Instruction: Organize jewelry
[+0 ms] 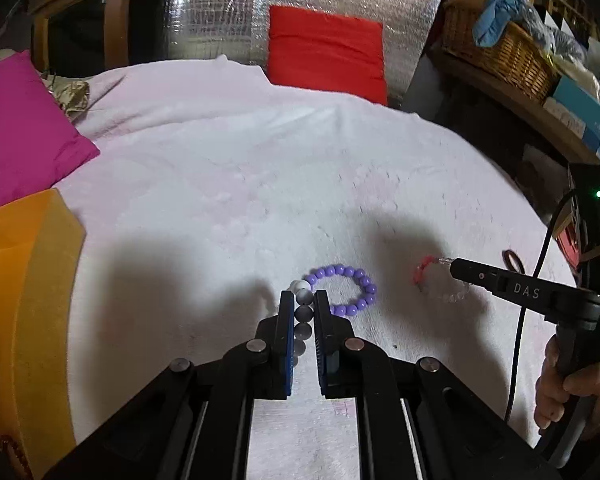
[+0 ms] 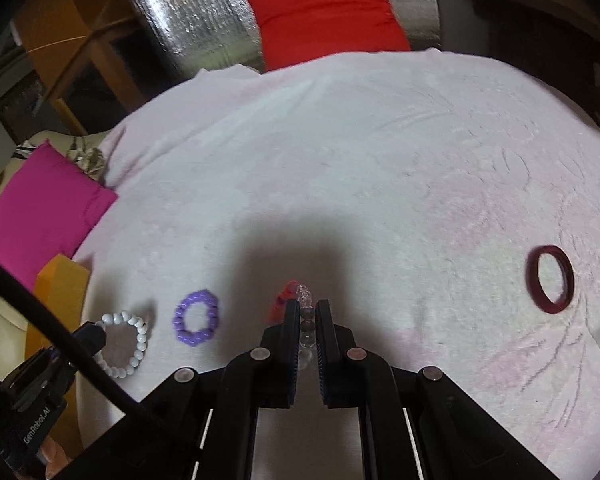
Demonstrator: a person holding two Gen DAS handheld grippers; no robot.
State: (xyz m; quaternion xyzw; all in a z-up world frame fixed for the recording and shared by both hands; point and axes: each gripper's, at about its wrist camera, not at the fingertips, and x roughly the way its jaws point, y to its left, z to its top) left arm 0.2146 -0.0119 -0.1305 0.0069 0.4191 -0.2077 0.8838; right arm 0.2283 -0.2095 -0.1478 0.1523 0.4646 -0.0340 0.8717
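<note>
On the pale pink blanket (image 1: pixel 228 168), the jewelry lies spread toward the near edge. Left gripper (image 1: pixel 303 300): jaws nearly closed, clamped on a white bead bracelet (image 1: pixel 303 295), whose beads run in a line between the pads. In the right wrist view this bracelet (image 2: pixel 130 338) hangs as a loop from the left jaws at 8 o'clock. Right gripper (image 2: pixel 308 307): jaws nearly closed, gripping a clear bead bracelet (image 2: pixel 305 300) with a red section (image 2: pixel 281 303) at its far end. A purple bead bracelet (image 1: pixel 346 290) rests flat on the blanket between the two grippers, free of both. A dark red bangle (image 2: pixel 550 278) lies at 3 o'clock in the right wrist view, well apart from the rest. An orange box (image 1: pixel 24 280) stands at 9 o'clock in the left wrist view. A hand (image 1: pixel 572 388) holds the right gripper's handle.
</note>
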